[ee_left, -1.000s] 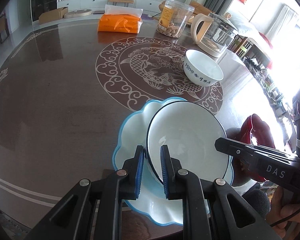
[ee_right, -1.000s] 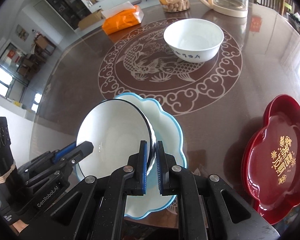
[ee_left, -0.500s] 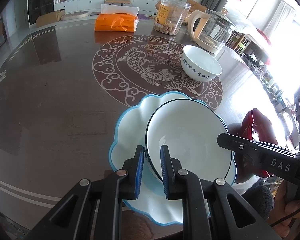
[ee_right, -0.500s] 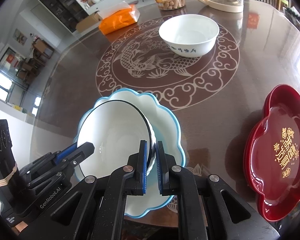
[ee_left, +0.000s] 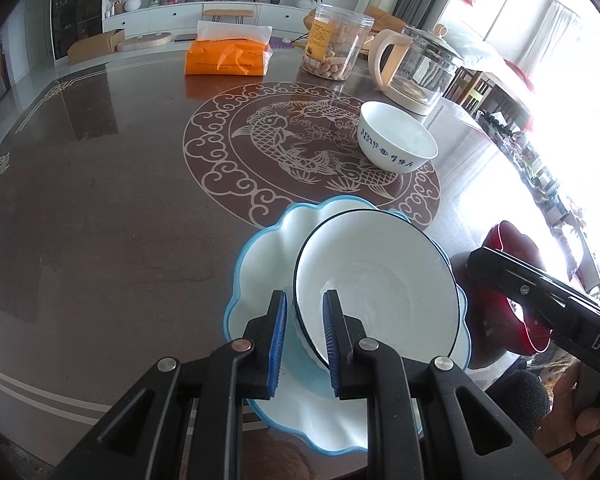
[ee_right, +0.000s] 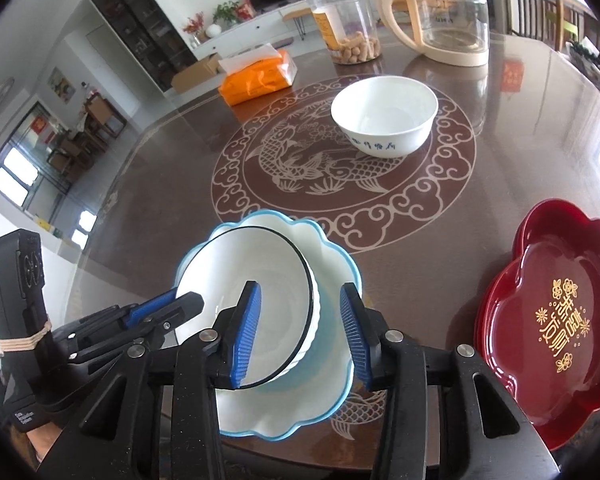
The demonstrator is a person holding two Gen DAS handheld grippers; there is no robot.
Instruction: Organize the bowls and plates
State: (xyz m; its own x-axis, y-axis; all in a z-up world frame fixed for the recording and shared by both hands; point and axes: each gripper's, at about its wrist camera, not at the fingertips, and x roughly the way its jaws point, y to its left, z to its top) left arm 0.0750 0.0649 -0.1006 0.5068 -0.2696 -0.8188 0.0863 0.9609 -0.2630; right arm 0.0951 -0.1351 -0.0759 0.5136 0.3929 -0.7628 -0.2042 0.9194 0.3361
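Observation:
A white black-rimmed bowl [ee_left: 376, 288] [ee_right: 256, 276] rests tilted in a blue-edged scalloped plate [ee_left: 260, 264] [ee_right: 332, 268] at the table's near edge. My left gripper [ee_left: 304, 336] is shut on the bowl's near rim. My right gripper [ee_right: 300, 336] is open, its fingers either side of the bowl's right rim. A second white bowl with blue writing [ee_left: 396, 140] [ee_right: 384, 120] stands farther back. A red scalloped plate [ee_right: 556, 312] [ee_left: 512, 280] lies to the right.
At the back of the dark table [ee_left: 100, 200] stand an orange tissue pack [ee_left: 228, 60], a clear jar of snacks [ee_left: 336, 48] and a glass kettle [ee_left: 420, 72]. The table's front edge is just under the grippers.
My right gripper has opened and let go of the bowl's rim. My left gripper still holds the bowl. The bowl and plate sit in nearly the same place.

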